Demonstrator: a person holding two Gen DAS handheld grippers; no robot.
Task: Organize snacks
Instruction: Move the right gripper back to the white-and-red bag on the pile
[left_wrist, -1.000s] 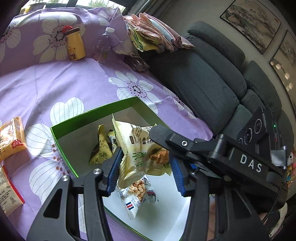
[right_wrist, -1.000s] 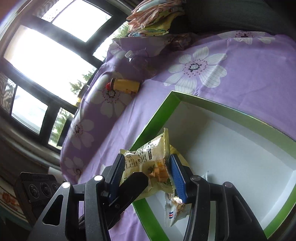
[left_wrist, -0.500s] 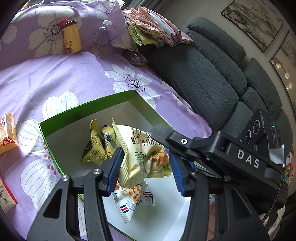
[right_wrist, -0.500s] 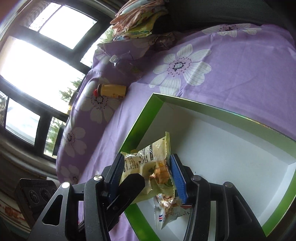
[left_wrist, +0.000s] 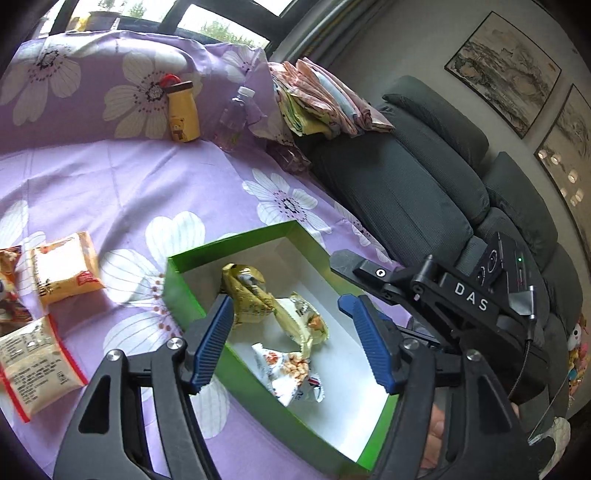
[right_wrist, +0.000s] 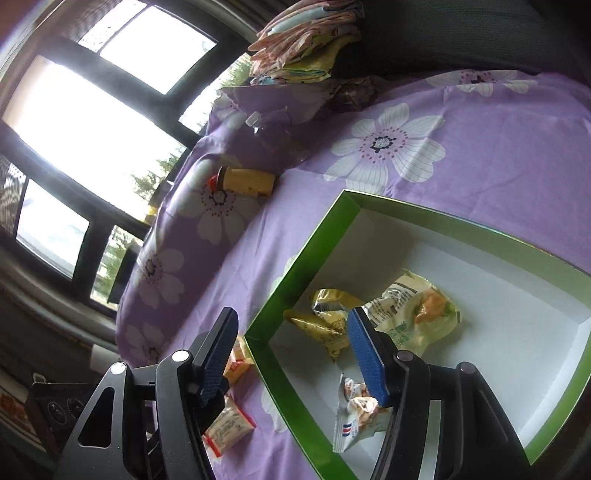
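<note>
Nearest to us, both pairs of jaws have just been opening and now stand released with nothing between them: the left gripper (left_wrist: 291, 341) and the right gripper (right_wrist: 295, 354) hover over the green box (left_wrist: 184, 295), where the pale yellow snack bag (left_wrist: 303, 321) lies just ahead among two others. Left of the box, nearer our left gripper, the orange packet (left_wrist: 64, 267) and the red-edged packet (left_wrist: 33, 369) wait on the purple floral sheet (left_wrist: 110, 177). "DAS" reads on the right gripper's body.

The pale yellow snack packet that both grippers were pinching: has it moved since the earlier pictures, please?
Yes. The pale yellow snack packet dropped from between the just-opened jaws onto the floor of the green box.
</note>
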